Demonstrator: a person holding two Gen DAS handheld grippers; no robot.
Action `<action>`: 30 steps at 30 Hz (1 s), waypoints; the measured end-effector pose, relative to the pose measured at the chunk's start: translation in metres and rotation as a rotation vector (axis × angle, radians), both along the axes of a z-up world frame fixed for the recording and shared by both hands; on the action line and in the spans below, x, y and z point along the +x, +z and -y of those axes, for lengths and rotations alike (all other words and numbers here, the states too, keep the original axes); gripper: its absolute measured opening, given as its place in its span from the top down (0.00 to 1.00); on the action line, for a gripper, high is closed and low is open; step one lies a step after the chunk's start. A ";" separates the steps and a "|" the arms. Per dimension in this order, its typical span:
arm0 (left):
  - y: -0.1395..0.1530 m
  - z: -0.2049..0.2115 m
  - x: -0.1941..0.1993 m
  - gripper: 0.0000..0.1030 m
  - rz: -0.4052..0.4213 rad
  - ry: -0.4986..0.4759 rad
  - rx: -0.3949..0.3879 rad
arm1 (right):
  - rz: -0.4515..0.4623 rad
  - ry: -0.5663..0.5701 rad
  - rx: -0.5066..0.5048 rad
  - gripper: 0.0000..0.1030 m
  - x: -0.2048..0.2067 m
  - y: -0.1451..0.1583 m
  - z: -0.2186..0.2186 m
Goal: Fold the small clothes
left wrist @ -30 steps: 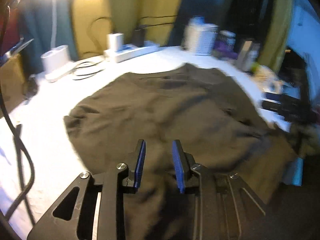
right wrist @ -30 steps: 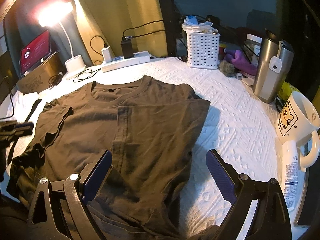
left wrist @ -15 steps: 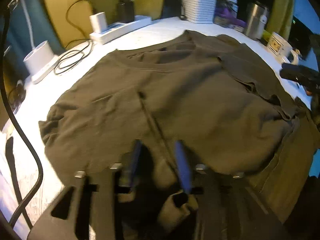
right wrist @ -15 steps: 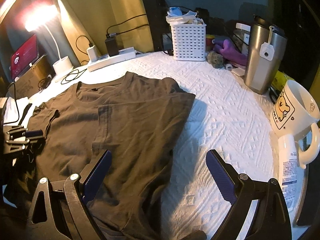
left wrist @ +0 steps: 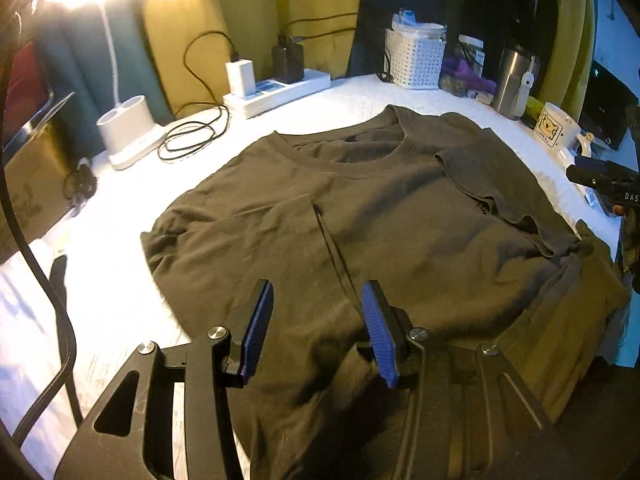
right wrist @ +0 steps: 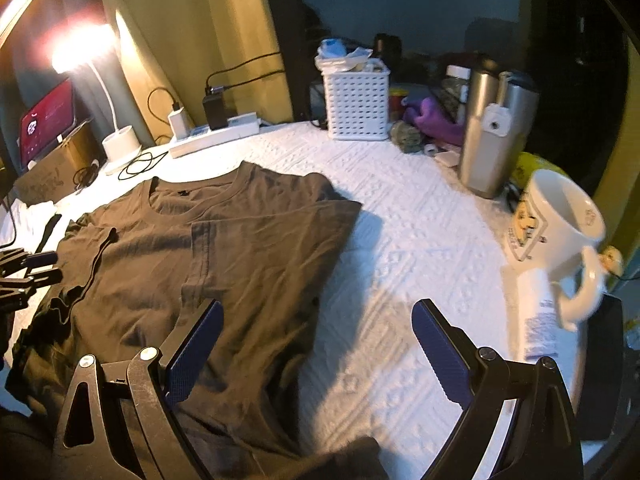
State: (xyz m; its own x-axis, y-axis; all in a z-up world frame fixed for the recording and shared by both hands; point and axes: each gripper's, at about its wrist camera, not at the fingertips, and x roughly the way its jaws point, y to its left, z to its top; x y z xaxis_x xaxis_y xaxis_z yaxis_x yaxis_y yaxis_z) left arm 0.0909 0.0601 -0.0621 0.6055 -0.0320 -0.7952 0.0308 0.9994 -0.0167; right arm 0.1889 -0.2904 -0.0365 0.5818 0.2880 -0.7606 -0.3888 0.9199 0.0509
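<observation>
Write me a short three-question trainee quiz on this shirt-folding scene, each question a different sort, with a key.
1. True or false: the left gripper is clamped on the dark T-shirt.
2. Multiple choice: what stands nearest the steel tumbler on the white cover? A) the desk lamp B) the bear mug C) the power strip
3. Fill in: both sleeves lie folded ____ over the shirt's body.

Key
1. False. Its jaws have just been opening and now stand apart above the cloth, gripping nothing.
2. B.
3. Inward. One sleeve edge runs down the chest, and the other sleeve lies across the opposite side.
</observation>
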 end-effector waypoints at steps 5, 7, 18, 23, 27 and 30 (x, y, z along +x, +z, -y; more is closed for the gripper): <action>0.006 -0.002 -0.020 0.55 0.025 0.010 0.004 | 0.013 -0.020 0.005 0.07 -0.019 0.010 0.015; 0.008 -0.003 -0.028 0.55 0.035 0.019 0.002 | 0.021 -0.023 0.005 0.07 -0.028 0.013 0.019; -0.004 -0.011 -0.074 0.50 0.022 0.069 -0.034 | -0.056 0.063 0.020 0.31 -0.074 -0.007 0.007; -0.010 -0.009 -0.091 0.50 0.000 0.078 -0.071 | -0.068 0.114 -0.003 0.48 -0.090 -0.019 -0.005; -0.022 0.000 -0.099 0.50 -0.039 0.076 -0.024 | -0.095 0.087 -0.051 0.61 -0.099 -0.036 -0.001; -0.029 0.001 -0.104 0.50 -0.058 0.090 0.000 | -0.097 0.074 -0.060 0.66 -0.108 -0.039 0.009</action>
